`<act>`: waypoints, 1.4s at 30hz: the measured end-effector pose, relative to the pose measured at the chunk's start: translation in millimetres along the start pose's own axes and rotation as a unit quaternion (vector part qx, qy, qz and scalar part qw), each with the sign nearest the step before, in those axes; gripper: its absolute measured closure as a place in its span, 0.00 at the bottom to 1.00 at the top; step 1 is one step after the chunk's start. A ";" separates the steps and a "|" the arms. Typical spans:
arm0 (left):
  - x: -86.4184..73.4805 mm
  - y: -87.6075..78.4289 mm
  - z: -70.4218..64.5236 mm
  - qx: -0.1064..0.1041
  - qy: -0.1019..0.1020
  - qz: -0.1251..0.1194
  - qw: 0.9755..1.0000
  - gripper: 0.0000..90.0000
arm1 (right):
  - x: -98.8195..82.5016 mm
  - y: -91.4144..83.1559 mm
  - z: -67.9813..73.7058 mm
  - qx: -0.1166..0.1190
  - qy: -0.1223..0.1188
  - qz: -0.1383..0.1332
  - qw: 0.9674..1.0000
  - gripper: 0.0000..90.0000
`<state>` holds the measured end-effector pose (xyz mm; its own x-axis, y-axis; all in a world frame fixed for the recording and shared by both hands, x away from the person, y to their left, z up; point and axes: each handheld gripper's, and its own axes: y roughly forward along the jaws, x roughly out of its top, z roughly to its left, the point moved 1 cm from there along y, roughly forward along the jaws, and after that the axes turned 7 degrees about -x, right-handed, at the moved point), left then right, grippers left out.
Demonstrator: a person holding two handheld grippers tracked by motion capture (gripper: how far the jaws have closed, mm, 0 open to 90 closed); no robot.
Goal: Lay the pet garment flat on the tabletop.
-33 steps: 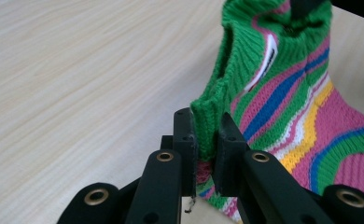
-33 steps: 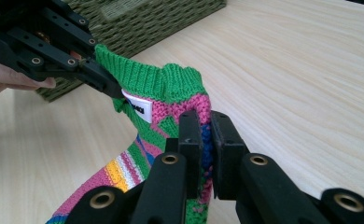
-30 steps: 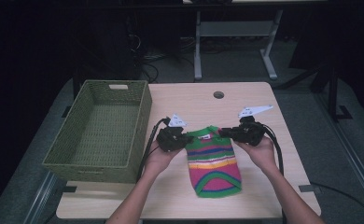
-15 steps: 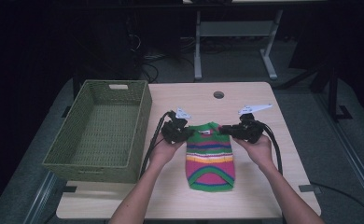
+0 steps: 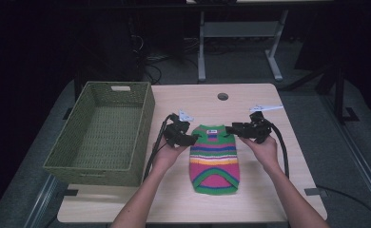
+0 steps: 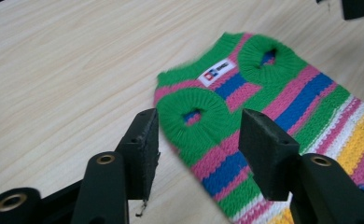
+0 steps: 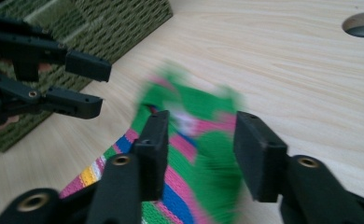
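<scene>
A small striped knit sweater point(image 5: 215, 159), green, pink, blue and yellow with a white label at the neck, lies flat on the table. My left gripper point(image 5: 193, 138) hovers open at its left shoulder; in the left gripper view the green armhole point(image 6: 192, 115) sits between the open jaws. My right gripper point(image 5: 229, 129) hovers open at the right shoulder. In the right gripper view the sweater point(image 7: 189, 154) is blurred between my open jaws, and the left gripper point(image 7: 94, 86) shows farther off.
A green woven basket point(image 5: 102, 130) stands on the left part of the light wooden table point(image 5: 207, 102). A round cable hole point(image 5: 222, 96) is at the table's back middle. Desk legs and cables stand on the floor behind.
The sweater has shifted farther from the front edge and now lies flat. Both grippers have let go of its shoulders and stand open just above it.
</scene>
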<state>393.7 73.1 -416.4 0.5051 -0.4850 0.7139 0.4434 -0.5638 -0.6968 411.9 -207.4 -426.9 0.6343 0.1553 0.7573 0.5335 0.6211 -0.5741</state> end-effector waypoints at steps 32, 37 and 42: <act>-30.0 35.8 -19.3 -0.098 0.049 0.094 0.990 0.82 | -35.3 35.5 4.4 0.006 -0.047 0.134 0.990 0.87; -31.4 34.2 -22.3 -0.090 0.061 0.096 0.989 0.82 | -35.5 35.6 4.1 0.011 -0.049 0.132 0.990 0.85; -31.9 29.7 -23.6 -0.083 0.066 0.091 0.990 0.81 | -34.0 34.5 4.8 0.023 -0.045 0.138 0.989 0.76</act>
<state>373.3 56.1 -458.3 0.4593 -0.6663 0.5874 0.2210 -0.5548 -0.8021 406.1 -187.6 -471.0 0.6982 0.3905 0.6000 0.3197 0.5798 -0.7494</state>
